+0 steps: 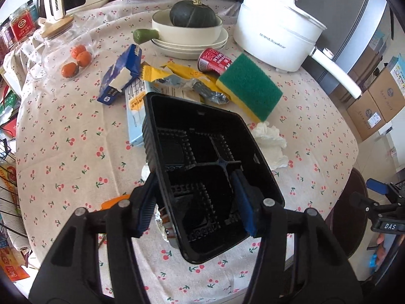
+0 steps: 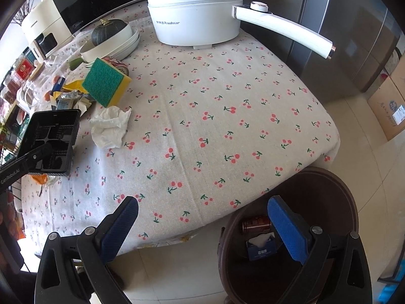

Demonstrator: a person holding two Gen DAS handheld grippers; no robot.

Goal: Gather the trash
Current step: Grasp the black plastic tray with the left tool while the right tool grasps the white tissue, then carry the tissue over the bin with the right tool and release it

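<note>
Inside brown bin (image 2: 336,192): red can (image 2: 255,224), blue tissue box (image 2: 260,249).

free: bare tablecloth (image 2: 227,116) right | blocked: sponge (image 2: 105,83), wrappers (image 1: 177,76), pot (image 2: 195,12) beyond

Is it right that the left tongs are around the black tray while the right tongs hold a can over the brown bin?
Not quite. The right tongs are open and hold nothing; the can already lies inside the brown bin, as the right wrist view shows. The left tongs do straddle the black tray's wall.
</note>
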